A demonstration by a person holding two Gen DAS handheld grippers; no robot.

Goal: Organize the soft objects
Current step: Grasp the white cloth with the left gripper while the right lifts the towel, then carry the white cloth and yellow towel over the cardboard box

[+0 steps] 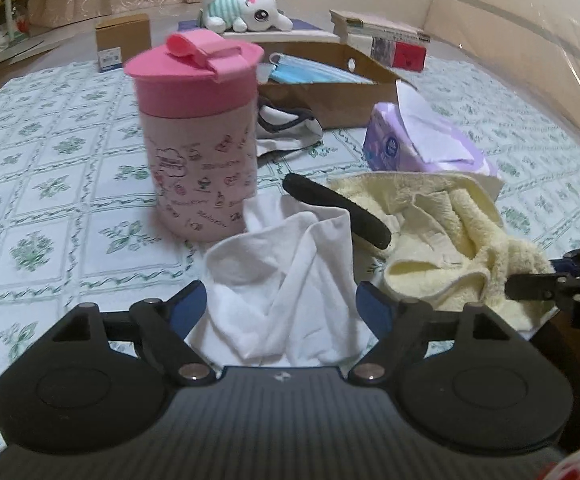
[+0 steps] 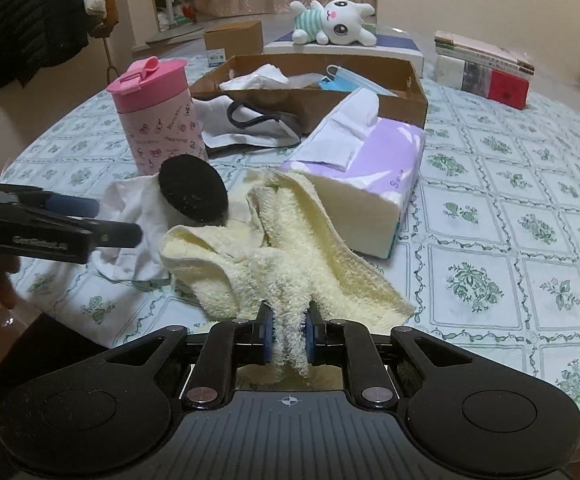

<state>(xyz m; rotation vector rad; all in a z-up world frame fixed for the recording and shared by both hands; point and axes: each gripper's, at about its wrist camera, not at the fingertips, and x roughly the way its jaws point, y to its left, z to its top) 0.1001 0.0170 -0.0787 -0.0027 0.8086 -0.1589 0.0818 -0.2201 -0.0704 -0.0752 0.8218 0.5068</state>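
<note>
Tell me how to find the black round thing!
Start at the tall pink lidded cup on the flowery tablecloth. Right in front of it lies a flat black fuzzy disc, between white cloth and fluffy yellow towel. It's the only dark thing there.

Two close, downward-tilted wrist views (side by side), both over the yellow towel and pink cup.

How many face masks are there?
2: a blue mask inside the cardboard box, and a white mask with dark straps lying just outside it beside the pink cup. More may be hidden.
</note>
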